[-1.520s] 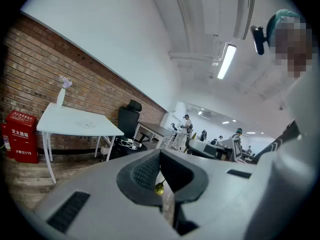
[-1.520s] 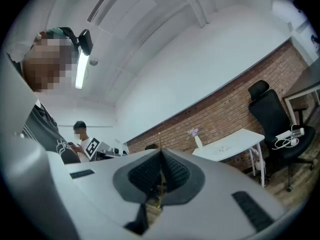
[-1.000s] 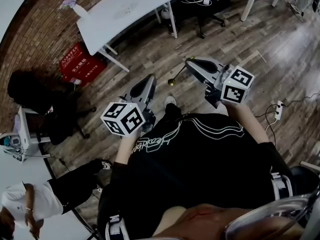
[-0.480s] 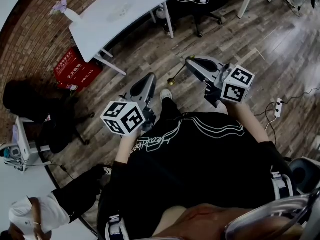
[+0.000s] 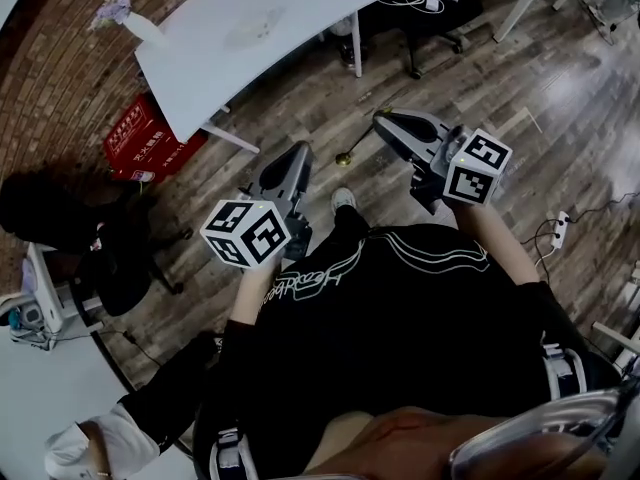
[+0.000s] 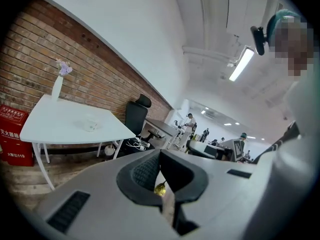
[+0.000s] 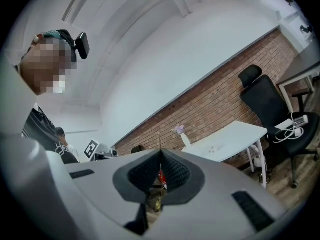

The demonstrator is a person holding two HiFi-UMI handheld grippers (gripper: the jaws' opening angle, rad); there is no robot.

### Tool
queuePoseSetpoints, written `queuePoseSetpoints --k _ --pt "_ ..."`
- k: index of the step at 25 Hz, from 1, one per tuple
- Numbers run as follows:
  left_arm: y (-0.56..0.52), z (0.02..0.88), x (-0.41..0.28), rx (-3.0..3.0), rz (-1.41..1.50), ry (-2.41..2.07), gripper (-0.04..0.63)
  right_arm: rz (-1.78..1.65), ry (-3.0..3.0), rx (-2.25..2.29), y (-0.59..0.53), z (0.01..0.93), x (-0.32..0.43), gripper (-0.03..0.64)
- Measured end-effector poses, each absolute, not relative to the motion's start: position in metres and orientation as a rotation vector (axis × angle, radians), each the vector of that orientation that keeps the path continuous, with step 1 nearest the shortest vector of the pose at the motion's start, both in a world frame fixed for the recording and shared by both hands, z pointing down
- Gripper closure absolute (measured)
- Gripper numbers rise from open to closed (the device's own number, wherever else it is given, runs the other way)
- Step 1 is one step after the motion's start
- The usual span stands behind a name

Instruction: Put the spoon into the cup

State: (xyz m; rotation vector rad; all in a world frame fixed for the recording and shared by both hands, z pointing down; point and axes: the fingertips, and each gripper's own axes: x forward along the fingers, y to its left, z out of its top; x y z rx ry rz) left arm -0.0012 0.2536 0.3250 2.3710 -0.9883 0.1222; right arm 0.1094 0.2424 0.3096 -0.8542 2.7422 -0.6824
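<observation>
We note the right claw (image 5: pixel 382 122) pinching the gold spoon (image 5: pixel 345 157) over the floor (image 5: pixel 300 93); the left claw (image 5: pixel 298 154) is pressed together, empty.

two grippers (image 5: pixel 299 154) (image 5: pixel 380 121), one spoon (image 5: pixel 344 159), one table (image 5: pixel 250 38)

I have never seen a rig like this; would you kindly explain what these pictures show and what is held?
A standing person holds a two-jaw gripper in each hand; the patterned cubes belong to them. The head view looks down from the person's head; each gripper view looks along its own jaws. The right gripper is shut on a gold-coloured spoon. The left gripper is shut and empty. Ahead, a white table carries a vase and a small clear item, possibly the cup.
</observation>
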Motion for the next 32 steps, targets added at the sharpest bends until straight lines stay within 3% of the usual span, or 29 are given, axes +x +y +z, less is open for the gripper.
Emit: queuePoseSetpoints --k 17,32 --pt "0.036 0.337 -0.113 2.304 0.071 -1.029 0.592 -0.752 2.764 -0.869 0.025 0.32 0.007 0.618" --pt "-0.039 0.338 -0.108 2.292 0.067 -1.05 0.592 -0.745 2.753 -0.866 -0.057 0.315 0.018 0.618"
